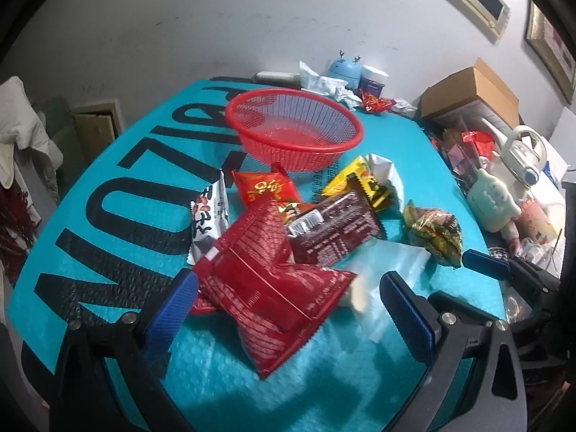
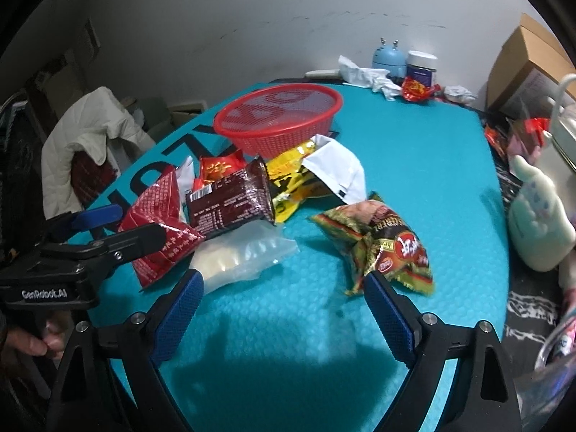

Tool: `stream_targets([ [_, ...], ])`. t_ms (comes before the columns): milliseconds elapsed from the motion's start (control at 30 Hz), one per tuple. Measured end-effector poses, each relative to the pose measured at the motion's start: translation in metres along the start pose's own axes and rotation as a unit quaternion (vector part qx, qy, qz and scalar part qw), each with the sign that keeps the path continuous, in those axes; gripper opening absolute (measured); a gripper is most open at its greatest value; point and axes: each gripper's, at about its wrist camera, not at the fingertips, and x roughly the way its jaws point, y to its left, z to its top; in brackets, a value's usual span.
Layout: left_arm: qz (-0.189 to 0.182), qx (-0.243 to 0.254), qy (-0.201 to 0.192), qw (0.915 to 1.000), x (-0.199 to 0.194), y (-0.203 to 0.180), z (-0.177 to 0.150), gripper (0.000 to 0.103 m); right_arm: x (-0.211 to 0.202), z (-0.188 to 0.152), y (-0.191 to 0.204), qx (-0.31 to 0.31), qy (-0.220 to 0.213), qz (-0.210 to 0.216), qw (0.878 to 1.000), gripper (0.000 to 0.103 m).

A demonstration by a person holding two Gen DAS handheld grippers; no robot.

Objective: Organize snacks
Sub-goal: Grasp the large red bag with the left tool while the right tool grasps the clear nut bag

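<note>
Left gripper (image 1: 284,295): jaws wide, nothing clamped. Large red snack packet (image 1: 266,288) lies on the teal mat (image 1: 108,194) between the blue pads, its left edge close against the left pad; cannot tell whether it touches. Clear packet (image 1: 381,270) lies just inside the right pad. Ahead of the jaws: dark brown packet (image 1: 338,230), then red-and-gold packet (image 1: 264,187), yellow packet (image 1: 360,187), white packet (image 1: 208,223) to the left. Beyond them the red basket (image 1: 293,126), empty

Right gripper (image 2: 284,298): jaws wide, only bare mat between them. Green-and-brown packet (image 2: 385,248) lies just ahead of the right pad, apart from the pile
</note>
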Motion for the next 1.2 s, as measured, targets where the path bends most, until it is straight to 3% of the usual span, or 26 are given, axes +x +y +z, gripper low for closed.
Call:
stream_targets([
  [600,-0.038,0.012,0.047,0.9981,0.041,0.019,0.011,0.102,0.035,0.011,0.015,-0.014,0.034,0.018,0.999,0.092],
  [833,-0.051,0.03,0.045,0.9972,0.043,0.019,0.011,0.102,0.044,0.011,0.019,-0.013,0.04,0.032,0.999,0.091],
  [933,-0.052,0.041,0.037,0.9971,0.041,0.018,0.009,0.1,0.047,0.011,0.021,-0.014,0.042,0.044,0.998,0.081],
  [1033,-0.041,0.055,0.03,0.9972,0.036,0.016,0.008,0.081,0.05,0.011,0.025,-0.017,0.041,0.053,0.998,0.073],
  [1133,-0.044,0.054,0.033,0.997,0.033,0.02,0.008,0.081,0.046,0.011,0.03,-0.03,0.03,0.046,0.998,0.064],
  [1200,-0.051,0.044,0.038,0.997,0.032,0.024,0.007,0.081,0.041,0.011,0.031,-0.038,0.015,0.035,0.999,0.048],
])
